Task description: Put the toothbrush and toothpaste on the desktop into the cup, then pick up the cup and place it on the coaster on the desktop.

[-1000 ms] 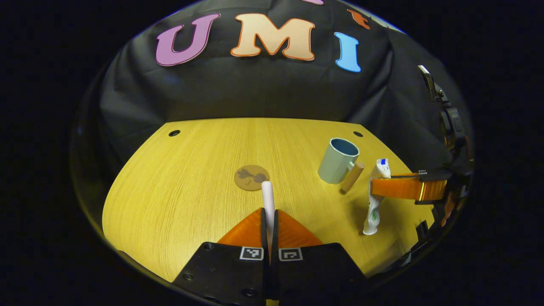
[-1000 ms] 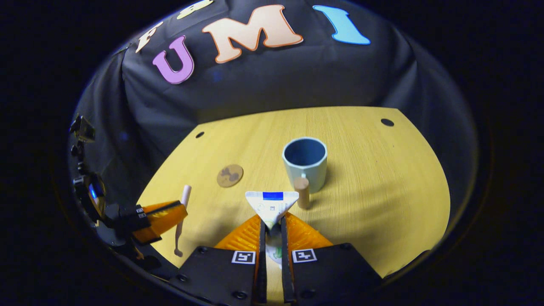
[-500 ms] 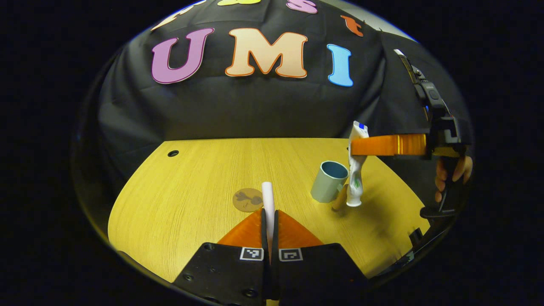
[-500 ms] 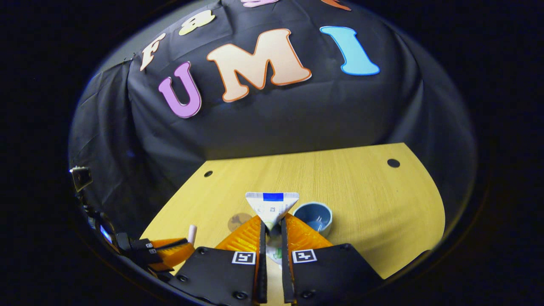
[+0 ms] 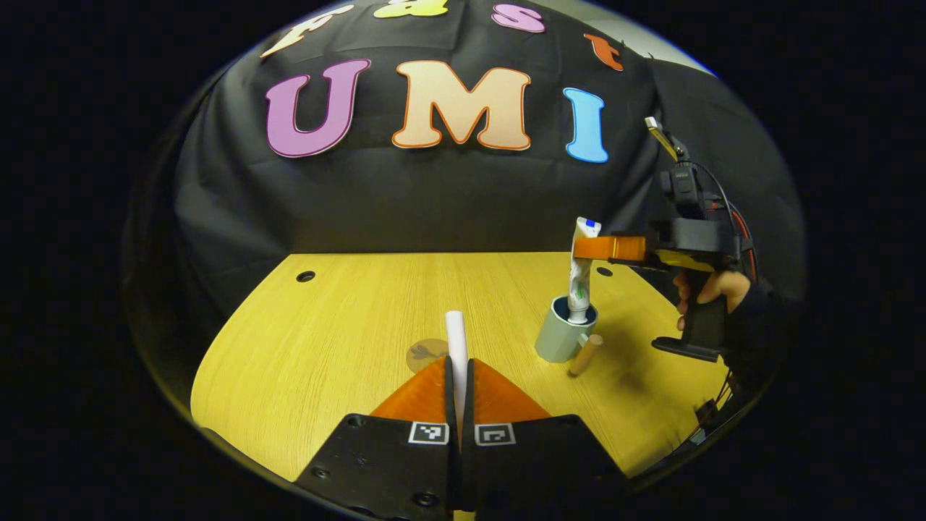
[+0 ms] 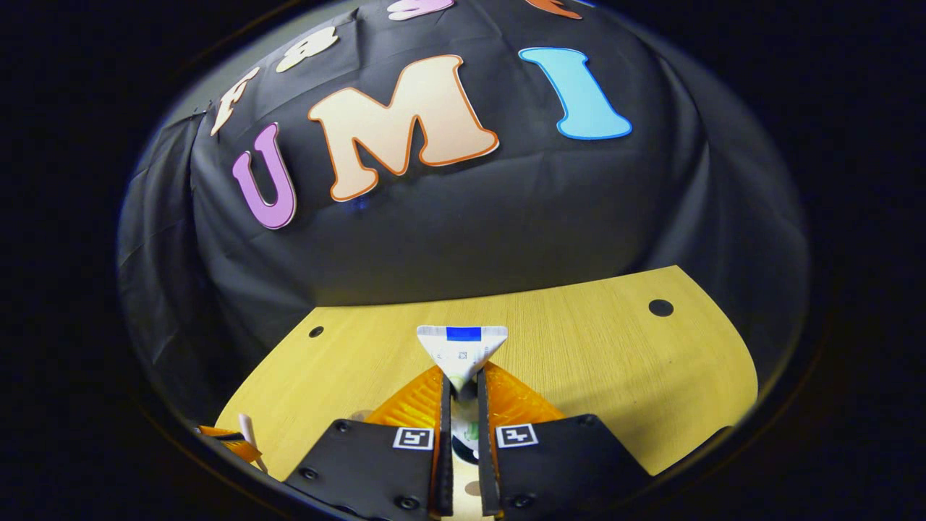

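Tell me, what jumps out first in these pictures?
The toothpaste stands upright with its cap end dipped into the cup on the right side of the table, pinched near its top by the right gripper. Up close, the left gripper is shut on the toothbrush, and the coaster lies just beyond.

The desktop (image 5: 325, 325) is a yellow wood-grain surface with a curved near edge, backed by the black cloth wall. Dark round holes (image 5: 305, 276) sit near its far corners. Directly on it: a pale blue-green cup (image 5: 561, 340) standing upright right of centre, its wooden handle (image 5: 584, 354) pointing toward the near edge; and a round brown coaster (image 5: 428, 353) lying flat left of the cup, apart from it.
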The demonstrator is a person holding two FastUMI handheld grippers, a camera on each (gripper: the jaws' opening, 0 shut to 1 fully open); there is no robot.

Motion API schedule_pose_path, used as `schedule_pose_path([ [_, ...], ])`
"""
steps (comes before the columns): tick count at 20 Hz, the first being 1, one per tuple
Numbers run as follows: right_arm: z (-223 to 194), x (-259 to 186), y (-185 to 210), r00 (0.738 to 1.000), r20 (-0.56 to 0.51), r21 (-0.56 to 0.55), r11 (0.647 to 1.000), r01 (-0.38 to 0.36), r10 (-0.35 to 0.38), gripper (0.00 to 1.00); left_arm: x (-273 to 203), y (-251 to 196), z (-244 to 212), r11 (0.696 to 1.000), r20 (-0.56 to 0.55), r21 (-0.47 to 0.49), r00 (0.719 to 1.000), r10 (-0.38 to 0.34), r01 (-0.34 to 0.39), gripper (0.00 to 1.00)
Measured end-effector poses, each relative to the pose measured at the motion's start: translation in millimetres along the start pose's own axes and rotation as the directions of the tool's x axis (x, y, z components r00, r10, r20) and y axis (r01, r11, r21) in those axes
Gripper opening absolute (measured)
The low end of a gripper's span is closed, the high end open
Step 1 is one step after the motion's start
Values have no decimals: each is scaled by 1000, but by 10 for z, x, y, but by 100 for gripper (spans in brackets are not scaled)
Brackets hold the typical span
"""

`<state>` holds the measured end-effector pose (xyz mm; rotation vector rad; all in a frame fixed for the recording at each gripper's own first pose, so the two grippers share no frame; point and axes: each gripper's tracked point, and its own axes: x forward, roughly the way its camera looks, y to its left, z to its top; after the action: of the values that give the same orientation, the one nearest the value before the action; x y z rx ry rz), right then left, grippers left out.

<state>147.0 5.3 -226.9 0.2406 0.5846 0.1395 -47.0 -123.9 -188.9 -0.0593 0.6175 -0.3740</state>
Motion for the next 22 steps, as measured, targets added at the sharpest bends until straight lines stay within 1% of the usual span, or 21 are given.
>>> schedule_pose_path([
  [2,-49,90,4,1000,-7,19,1000,0,0,17,3,9,32,1000,2,3,1000,8,-8,0],
  [5,-275,134,-102,999,-37,-25,999,27,-28,17,15,-11,121,1000,15,2,1000,9,-9,0],
  [8,-541,155,-222,994,-92,-21,998,64,-66,17,51,-62,271,1000,40,3,999,2,-2,0],
  [9,-627,146,-234,991,-116,-14,998,67,-68,21,74,-96,314,1000,46,5,999,-4,4,0],
  [10,-720,112,-255,987,-142,-16,997,71,-73,19,95,-127,365,1000,54,9,998,-10,10,0],
  [11,-784,12,-283,984,-163,-30,998,63,-67,36,119,-161,413,1000,64,16,998,-17,16,0],
  [12,-784,-62,-324,986,-153,-41,997,61,-66,33,148,-198,455,999,72,25,997,-25,23,0],
  [13,-786,-128,-365,987,-147,-47,997,54,-61,43,187,-251,480,999,76,29,997,-35,33,0],
  [15,-775,-317,-471,988,-141,-33,998,56,-60,73,261,-376,545,998,86,31,994,-61,58,0],
  [16,-782,-427,-555,988,-142,-18,998,62,-64,79,309,-444,585,997,94,34,993,-75,72,0],
  [17,-801,-525,-644,986,-147,-5,997,75,-75,89,356,-509,616,996,101,36,991,-89,86,0],
  [20,-922,-835,-938,977,-177,25,992,123,-117,89,533,-744,731,990,127,29,981,-143,141,0],
  [22,-1022,-1009,-1093,971,-198,51,987,149,-137,89,643,-898,854,983,157,6,970,-184,186,0],
])
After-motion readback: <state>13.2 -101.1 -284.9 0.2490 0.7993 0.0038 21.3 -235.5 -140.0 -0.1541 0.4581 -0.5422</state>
